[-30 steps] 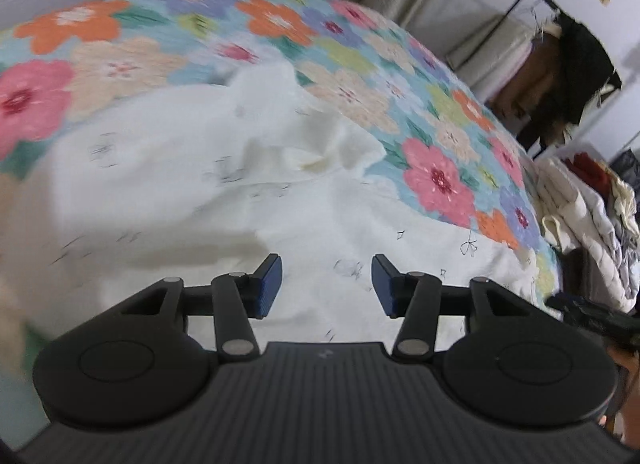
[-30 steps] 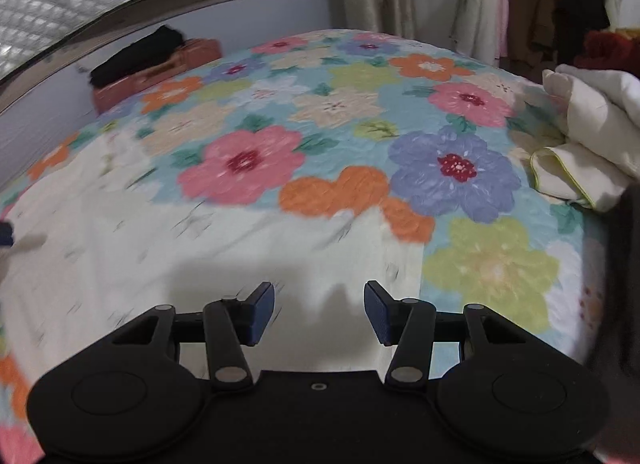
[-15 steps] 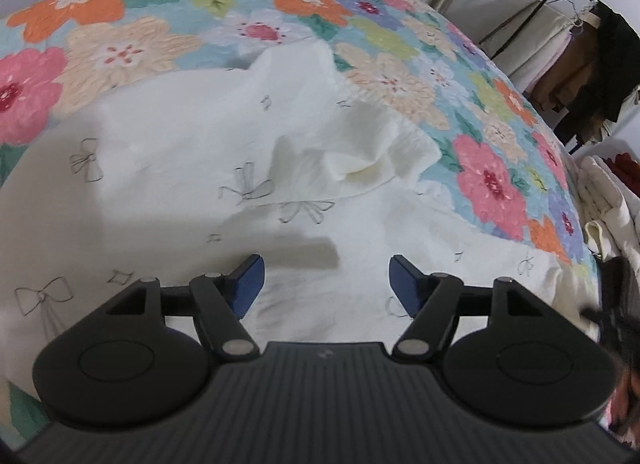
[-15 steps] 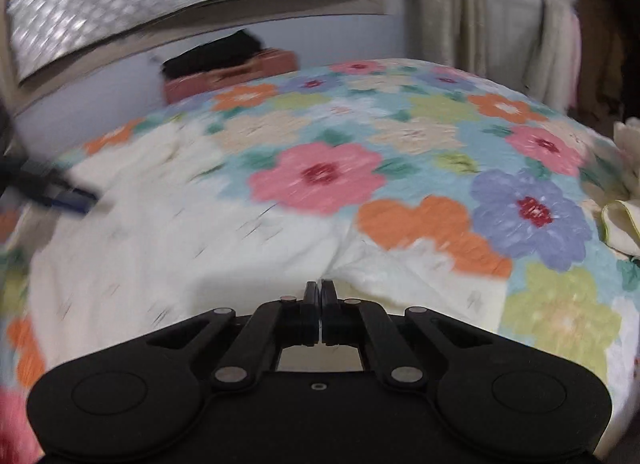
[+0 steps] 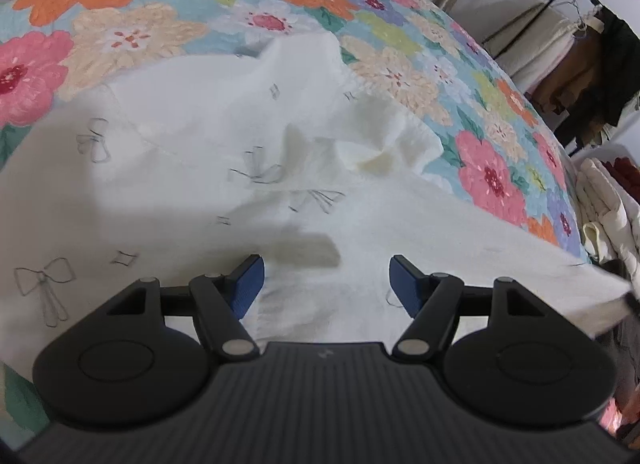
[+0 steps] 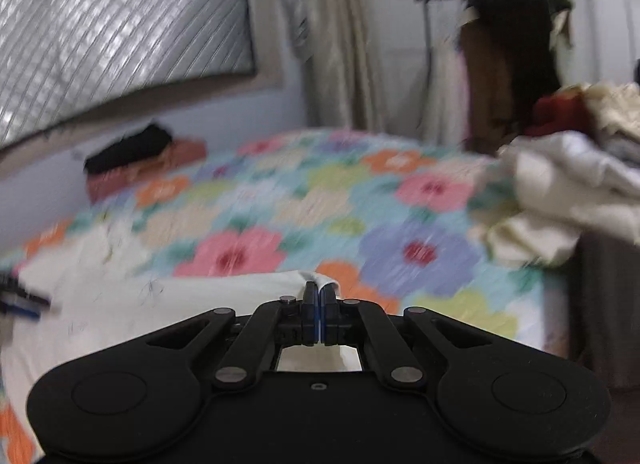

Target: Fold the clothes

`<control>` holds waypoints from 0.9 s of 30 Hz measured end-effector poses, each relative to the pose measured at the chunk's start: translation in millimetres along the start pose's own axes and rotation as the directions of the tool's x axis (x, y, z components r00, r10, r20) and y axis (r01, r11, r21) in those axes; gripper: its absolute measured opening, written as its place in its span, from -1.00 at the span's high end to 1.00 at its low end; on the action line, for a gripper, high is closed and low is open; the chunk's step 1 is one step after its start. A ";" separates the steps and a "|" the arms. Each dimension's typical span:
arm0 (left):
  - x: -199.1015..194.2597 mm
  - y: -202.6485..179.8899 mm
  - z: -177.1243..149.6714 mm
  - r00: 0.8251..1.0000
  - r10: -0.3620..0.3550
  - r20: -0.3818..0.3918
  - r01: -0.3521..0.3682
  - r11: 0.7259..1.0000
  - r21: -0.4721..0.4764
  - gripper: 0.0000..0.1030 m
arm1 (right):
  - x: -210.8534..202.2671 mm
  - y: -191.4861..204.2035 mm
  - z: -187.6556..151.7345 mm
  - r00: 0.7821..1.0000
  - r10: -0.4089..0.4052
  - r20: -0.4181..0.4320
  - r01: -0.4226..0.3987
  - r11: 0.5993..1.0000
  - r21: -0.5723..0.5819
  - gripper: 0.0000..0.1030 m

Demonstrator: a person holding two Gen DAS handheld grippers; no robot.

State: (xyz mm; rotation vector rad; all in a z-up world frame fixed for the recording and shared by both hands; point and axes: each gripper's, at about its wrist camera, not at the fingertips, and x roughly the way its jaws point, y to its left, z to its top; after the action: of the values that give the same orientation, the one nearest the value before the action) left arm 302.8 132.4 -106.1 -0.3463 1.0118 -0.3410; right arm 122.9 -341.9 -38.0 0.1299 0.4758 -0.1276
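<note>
A white garment (image 5: 192, 152) printed with small grey bows lies spread on the flowered bedspread (image 5: 400, 24), with a rumpled fold near its middle. My left gripper (image 5: 326, 276) hovers low over it, jaws open, nothing between the blue pads. My right gripper (image 6: 319, 296) is shut on a corner of the white garment (image 6: 224, 292) and holds that edge lifted off the bed. In the left wrist view the lifted corner stretches to the right edge, where the right gripper (image 5: 632, 300) shows as a dark blur. The right wrist view is motion-blurred.
A pile of pale clothes (image 6: 560, 192) lies at the bed's right side, also seen as the pile (image 5: 608, 204). A clothes rack (image 5: 592, 44) with dark garments stands beyond. A reddish case (image 6: 140, 168) with a black item sits by the wall, curtains behind.
My right gripper shut on the garment's edge and rose with it, tilting up. My left gripper opened wider and sank closer to the cloth, then held still.
</note>
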 end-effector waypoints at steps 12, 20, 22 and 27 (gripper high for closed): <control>2.5 23.9 6.3 0.997 0.076 -0.019 -0.076 0.996 -0.039 -0.33 | 97.1 2.0 9.3 0.883 -0.325 -0.340 0.282 0.944 -0.171 0.92; -26.6 47.1 51.9 0.979 0.103 0.175 -0.116 0.991 0.062 -0.40 | 103.8 105.3 45.1 0.974 -0.087 -0.207 0.041 0.975 -0.216 -0.05; -19.8 55.3 67.9 0.978 0.114 0.176 -0.134 0.985 0.105 -0.40 | 119.9 144.7 50.0 0.961 0.110 -0.253 -0.161 0.969 -0.189 -0.04; 7.1 60.1 106.5 0.988 0.095 0.123 -0.121 0.967 0.223 -0.40 | 180.7 240.3 47.0 0.817 0.453 -0.357 -0.509 0.858 -0.075 -0.04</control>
State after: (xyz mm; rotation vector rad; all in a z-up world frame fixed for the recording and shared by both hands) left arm 405.3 196.1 -85.7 -0.0986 0.8671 -0.3329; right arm 339.8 -129.4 -57.5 0.1032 0.7716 0.4463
